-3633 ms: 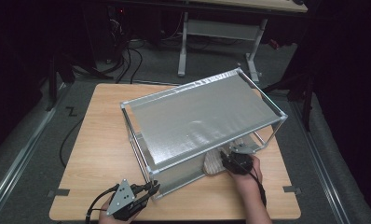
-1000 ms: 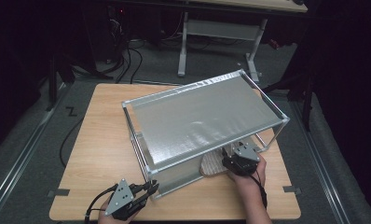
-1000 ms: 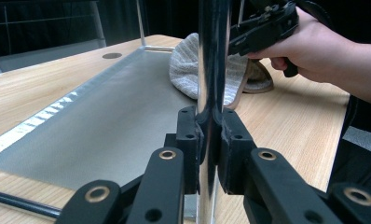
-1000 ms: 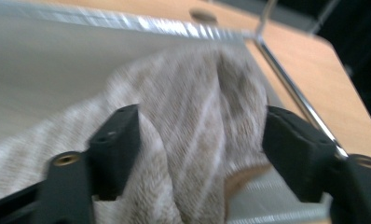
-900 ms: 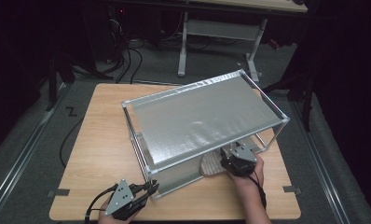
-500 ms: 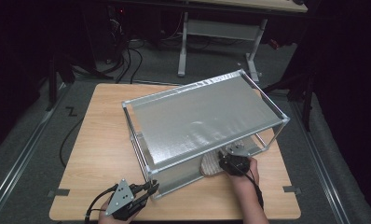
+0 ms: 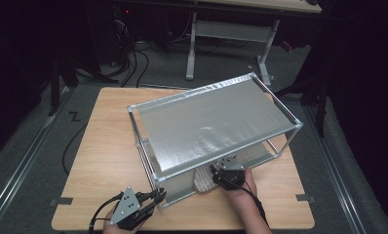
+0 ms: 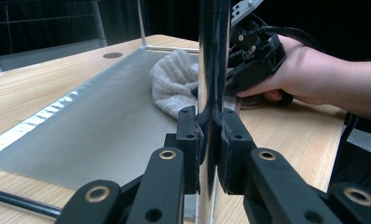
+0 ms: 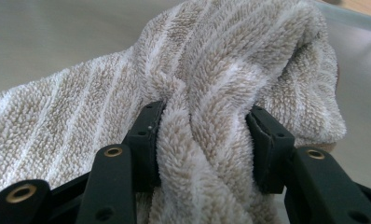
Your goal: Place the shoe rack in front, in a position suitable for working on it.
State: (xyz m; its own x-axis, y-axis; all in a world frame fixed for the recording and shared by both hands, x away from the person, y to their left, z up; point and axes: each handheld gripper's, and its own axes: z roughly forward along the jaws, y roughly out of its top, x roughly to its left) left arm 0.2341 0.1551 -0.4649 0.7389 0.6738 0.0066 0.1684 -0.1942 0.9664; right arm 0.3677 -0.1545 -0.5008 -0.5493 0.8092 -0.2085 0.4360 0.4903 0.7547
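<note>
striped beige towel (image 9: 211,93) lies on the lower shelf (image 8: 95,135) of a metal rack (image 7: 216,126), bunched near the shelf's front edge. in the high view the towel (image 7: 204,179) peeks out from under the rack's top panel at about 6 o'clock of the rack, on the wooden table (image 7: 104,146).

right gripper (image 7: 220,176) sits at the rack's front opening, at 5 o'clock on the table, hand (image 7: 243,187) behind it. its jaws have just been closing, and in the right gripper view a thick fold of towel stands between them, pile bulging against both pads (image 9: 148,135): pinching the towel.

left gripper (image 7: 155,197) is at 7 o'clock on the table, at the rack's near left corner. in the left gripper view its jaws are pressed together on the shiny upright post (image 8: 212,56) of the rack, pads (image 8: 189,135) flush on either side of the post.

from that view the right gripper (image 8: 253,56) and hand (image 8: 309,74) show beyond the post at about 1 o'clock, touching the towel (image 8: 174,81).
</note>
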